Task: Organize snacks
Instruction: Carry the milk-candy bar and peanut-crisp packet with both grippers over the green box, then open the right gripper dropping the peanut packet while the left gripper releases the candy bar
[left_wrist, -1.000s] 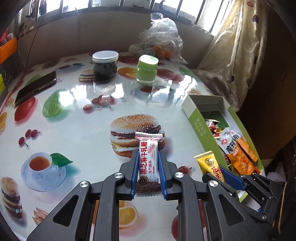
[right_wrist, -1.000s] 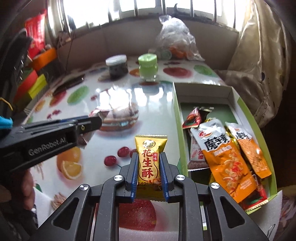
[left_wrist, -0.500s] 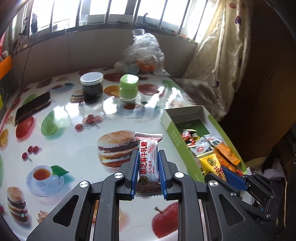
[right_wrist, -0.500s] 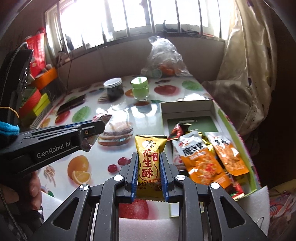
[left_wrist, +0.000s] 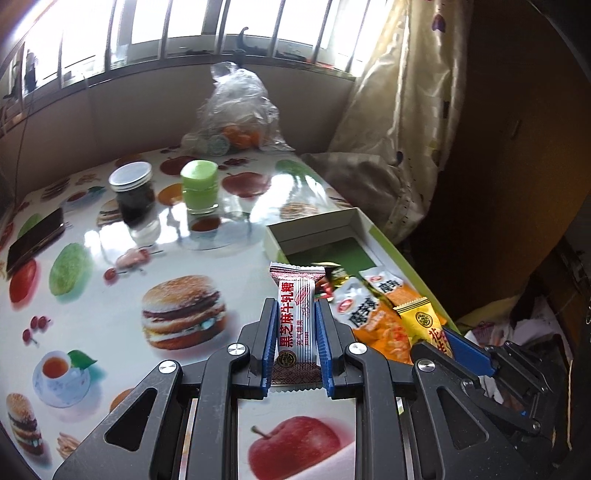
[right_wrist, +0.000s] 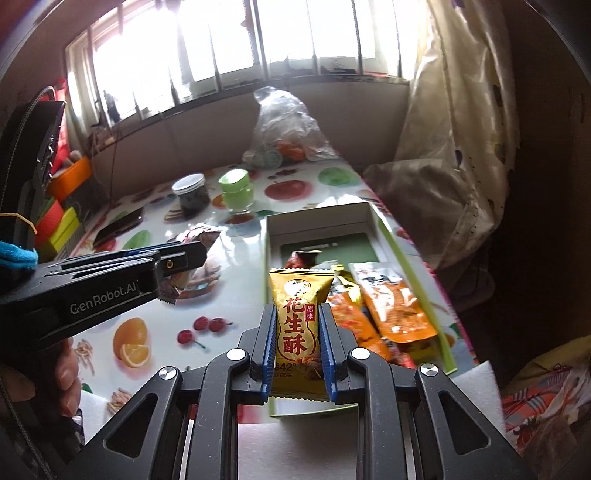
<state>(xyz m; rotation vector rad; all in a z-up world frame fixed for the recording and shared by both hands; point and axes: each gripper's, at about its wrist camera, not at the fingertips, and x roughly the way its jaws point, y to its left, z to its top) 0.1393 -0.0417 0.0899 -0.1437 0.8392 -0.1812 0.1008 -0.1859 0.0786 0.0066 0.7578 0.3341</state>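
A: What do the labels read?
B: The left gripper (left_wrist: 297, 345) clenches a white-and-maroon candy wrapper (left_wrist: 296, 317) marked 黑芝麻牛轧糖; the right gripper (right_wrist: 297, 345) clenches a yellow 花生酥 packet (right_wrist: 298, 325).
A: Where?
B: Both are above the glossy fruit-print worktop (left_wrist: 110, 295), beside the open green-and-white snack box (right_wrist: 384, 221), under a barred window (right_wrist: 221, 48).

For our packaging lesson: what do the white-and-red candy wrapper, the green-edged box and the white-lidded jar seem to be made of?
Candy wrapper: probably glossy plastic film, given its crimped, serrated ends. Green-edged box: likely cardboard, with thin, matte, folded walls. White-lidded jar: clear glass or plastic, since dark contents show through; which one is unclear.
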